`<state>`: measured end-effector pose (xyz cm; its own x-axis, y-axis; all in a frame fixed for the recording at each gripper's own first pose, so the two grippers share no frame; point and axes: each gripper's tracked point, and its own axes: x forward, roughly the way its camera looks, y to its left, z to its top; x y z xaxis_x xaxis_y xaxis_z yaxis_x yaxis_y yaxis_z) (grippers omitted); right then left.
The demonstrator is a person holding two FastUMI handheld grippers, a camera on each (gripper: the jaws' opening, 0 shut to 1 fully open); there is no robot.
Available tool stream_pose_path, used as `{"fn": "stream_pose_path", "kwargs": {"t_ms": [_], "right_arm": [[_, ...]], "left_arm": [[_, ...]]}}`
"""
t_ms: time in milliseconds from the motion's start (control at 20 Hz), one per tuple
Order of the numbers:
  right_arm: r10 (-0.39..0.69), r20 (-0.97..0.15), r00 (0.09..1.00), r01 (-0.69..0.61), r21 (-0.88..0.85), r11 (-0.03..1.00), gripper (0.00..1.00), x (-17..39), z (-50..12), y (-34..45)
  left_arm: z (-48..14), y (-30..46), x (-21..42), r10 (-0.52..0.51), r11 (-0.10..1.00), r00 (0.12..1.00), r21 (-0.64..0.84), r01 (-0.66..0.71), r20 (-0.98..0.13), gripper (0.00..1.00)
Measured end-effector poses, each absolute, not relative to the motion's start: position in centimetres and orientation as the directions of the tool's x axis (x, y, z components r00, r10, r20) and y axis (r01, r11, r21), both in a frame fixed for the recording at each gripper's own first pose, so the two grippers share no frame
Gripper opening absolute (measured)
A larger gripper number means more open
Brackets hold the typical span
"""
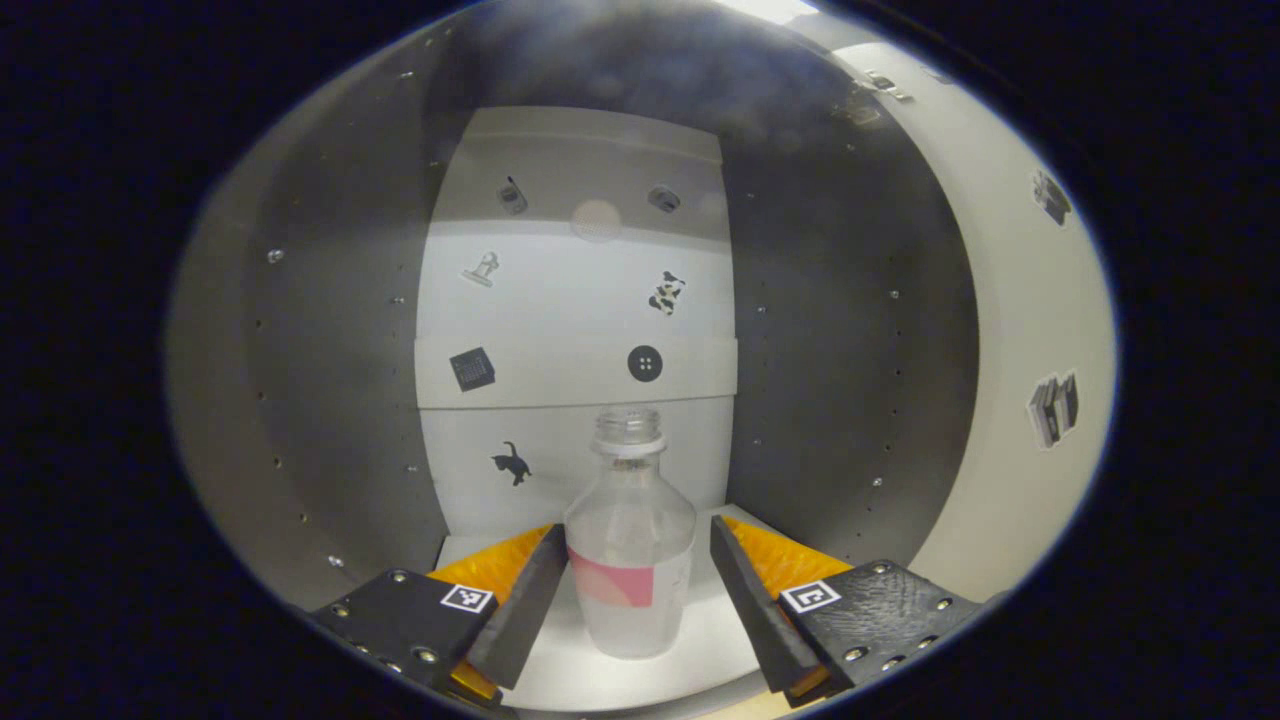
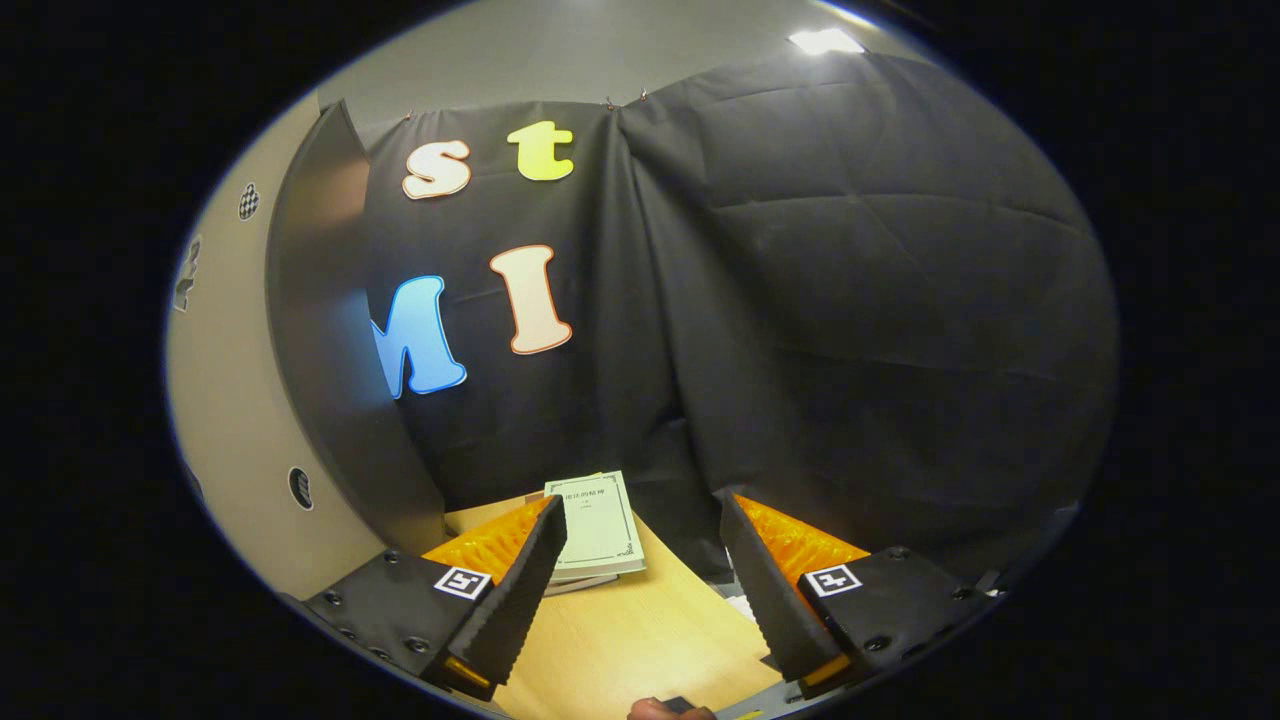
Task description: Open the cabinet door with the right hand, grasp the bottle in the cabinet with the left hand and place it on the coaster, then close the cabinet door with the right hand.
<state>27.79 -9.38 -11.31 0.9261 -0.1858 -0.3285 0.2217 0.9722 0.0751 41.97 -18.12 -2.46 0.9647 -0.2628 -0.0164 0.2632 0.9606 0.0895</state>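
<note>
A clear plastic bottle (image 1: 630,560) with a pink label and no cap stands upright on the white cabinet floor (image 1: 590,680), inside the cabinet with grey side walls (image 1: 340,400). My left gripper (image 1: 636,530) is open, one finger on each side of the bottle's body; a narrow gap shows at each side. In the right gripper view, my right gripper (image 2: 640,505) is open with nothing between its fingers, above the wooden table (image 2: 640,640). The cabinet door (image 2: 320,360) stands open at that view's left.
The cabinet's white back panel (image 1: 580,300) carries several small stickers. A white surface with stickers (image 1: 1030,350) lies to the right of the opening. A pale booklet (image 2: 598,525) lies on the table ahead of the right gripper, before the black cloth wall (image 2: 850,330).
</note>
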Motion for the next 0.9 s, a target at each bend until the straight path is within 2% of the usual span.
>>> {"fn": "stream_pose_path", "kwargs": {"t_ms": [250,350,600,900], "right_arm": [[-0.207,-0.314,0.927,0.245,0.086,0.966,0.98,28.5,-10.8,-9.8],[-0.223,-0.309,0.925,0.257,0.074,0.964,0.98,28.7,-10.8,-10.0],[-0.224,-0.312,0.923,0.257,0.067,0.964,0.98,28.4,-11.2,-9.5],[-0.219,-0.304,0.927,0.247,0.055,0.967,0.98,27.9,-11.2,-8.9]], "left_arm": [[-3.4,-18.2,43.4,-0.259,0.961,0.966,0.094,0.26,-0.028,0.88],[-3.3,-18.5,43.3,-0.27,0.959,0.963,0.085,0.271,-0.022,0.72],[-2.7,-18.5,42.3,-0.292,0.955,0.956,0.06,0.292,-0.008,0.7],[-0.9,-17.9,39.7,-0.312,0.946,0.95,0.101,0.307,0.033,0.68]]}}
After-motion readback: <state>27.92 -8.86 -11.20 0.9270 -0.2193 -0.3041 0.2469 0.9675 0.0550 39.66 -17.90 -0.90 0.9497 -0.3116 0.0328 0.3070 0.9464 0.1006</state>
